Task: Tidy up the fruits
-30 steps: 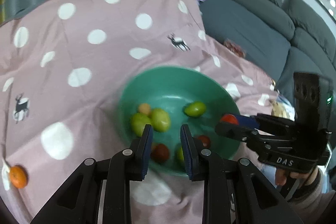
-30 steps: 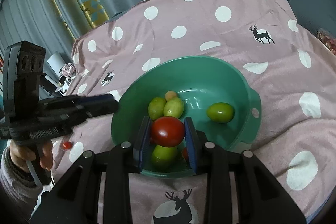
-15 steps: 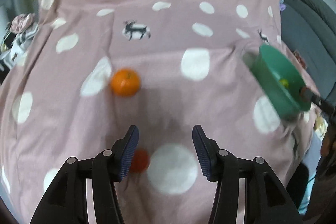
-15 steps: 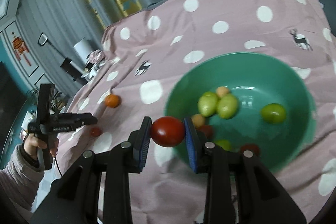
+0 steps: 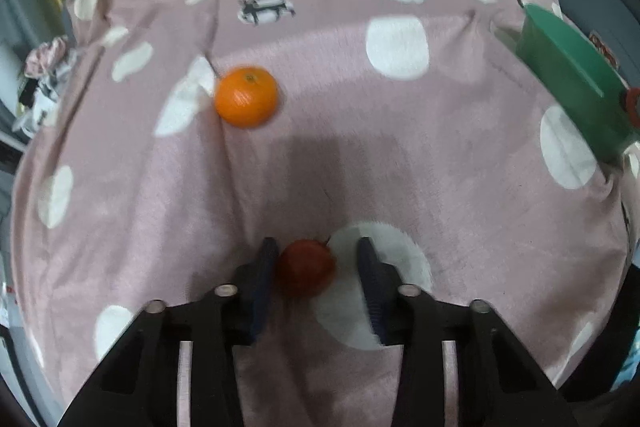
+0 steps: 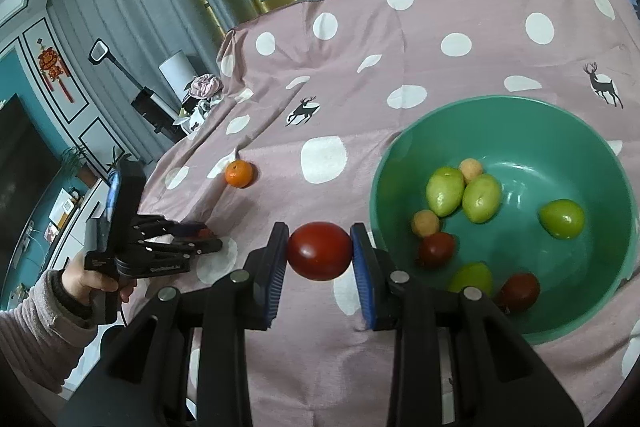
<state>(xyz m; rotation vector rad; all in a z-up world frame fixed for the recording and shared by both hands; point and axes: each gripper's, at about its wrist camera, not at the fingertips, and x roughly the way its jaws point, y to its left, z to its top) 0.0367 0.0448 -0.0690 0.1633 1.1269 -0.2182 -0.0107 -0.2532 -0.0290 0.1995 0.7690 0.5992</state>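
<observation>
Bowl (image 6: 624, 307) holds most fruit. Right tool (image 6: 319, 255) clamps a tomato (image 6: 319, 250). Left tool (image 5: 316, 285) is closing around a red fruit (image 5: 306, 267), seemingly not yet gripped; orange (image 5: 246, 97) remains on the bench.

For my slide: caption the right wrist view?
Right claw grips a red tomato beside the green bowl of fruit.

We see a dusty-pink cloth (image 6: 400, 39) patterned with white dots and small dark deer. Far left on it lies a bright orange mandarin (image 6: 239, 173). The bowl (image 6: 592, 131) at right is teal-green, with pale green, peach and dark red fruits inside (colours mixed together). The gripper pads (image 6: 362, 263) are blue.
</observation>
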